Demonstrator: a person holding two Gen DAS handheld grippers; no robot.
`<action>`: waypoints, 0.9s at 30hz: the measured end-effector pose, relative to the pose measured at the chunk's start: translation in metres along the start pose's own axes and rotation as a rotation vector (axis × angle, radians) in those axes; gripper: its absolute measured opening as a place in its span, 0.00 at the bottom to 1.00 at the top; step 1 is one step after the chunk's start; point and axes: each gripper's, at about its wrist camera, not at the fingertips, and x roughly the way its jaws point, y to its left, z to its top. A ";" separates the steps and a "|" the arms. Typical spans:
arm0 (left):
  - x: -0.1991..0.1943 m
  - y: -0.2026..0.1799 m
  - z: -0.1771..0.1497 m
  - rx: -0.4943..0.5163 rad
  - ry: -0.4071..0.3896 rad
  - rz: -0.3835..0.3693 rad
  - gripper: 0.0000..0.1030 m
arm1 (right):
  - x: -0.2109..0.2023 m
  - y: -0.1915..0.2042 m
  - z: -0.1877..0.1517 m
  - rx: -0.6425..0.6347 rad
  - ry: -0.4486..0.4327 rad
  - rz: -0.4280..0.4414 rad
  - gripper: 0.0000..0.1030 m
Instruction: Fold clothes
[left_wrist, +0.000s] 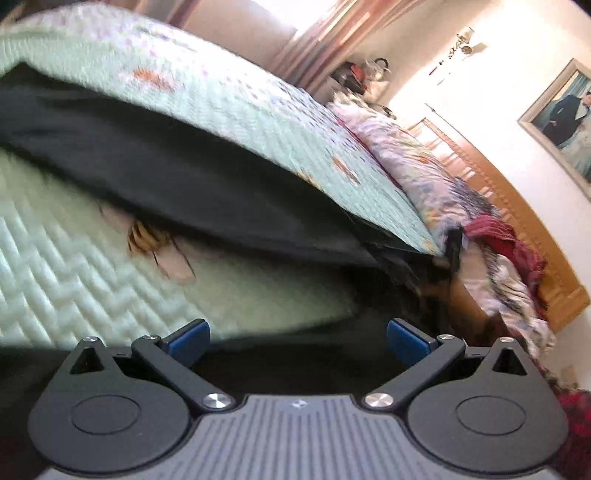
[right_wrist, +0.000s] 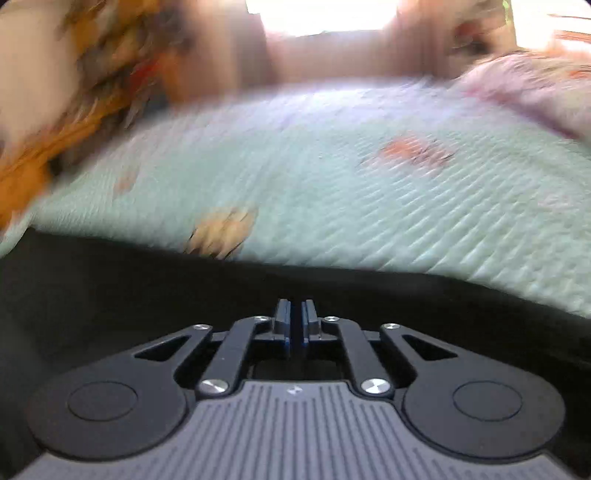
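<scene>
A black garment (left_wrist: 184, 177) lies in a long band across the pale green quilted bedspread (left_wrist: 221, 96). My left gripper (left_wrist: 297, 332) hovers over its near edge, jaws spread wide, blue pads (left_wrist: 192, 339) bare and nothing between them. In the right wrist view the same black garment (right_wrist: 110, 288) fills the lower half, in front of the bedspread (right_wrist: 369, 203). My right gripper (right_wrist: 297, 308) sits low on this cloth with its fingers drawn together, only a thin dark strip of the fabric between them. The view is blurred.
A floral quilt (left_wrist: 417, 162) and a heap of red and patterned clothes (left_wrist: 495, 236) lie along the wooden headboard (left_wrist: 524, 229). A framed picture (left_wrist: 565, 118) hangs on the wall. An orange patterned cloth (right_wrist: 74, 92) hangs blurred at upper left of the right wrist view.
</scene>
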 end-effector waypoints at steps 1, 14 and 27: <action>0.001 -0.003 0.010 0.017 -0.018 0.016 0.99 | -0.005 0.004 0.000 -0.010 -0.009 -0.053 0.07; 0.168 0.019 0.088 0.375 0.177 0.421 0.99 | -0.038 0.120 -0.054 0.058 0.067 0.449 0.36; -0.024 0.152 0.104 -0.433 -0.403 0.349 0.92 | -0.081 0.149 -0.101 0.606 -0.214 0.854 0.78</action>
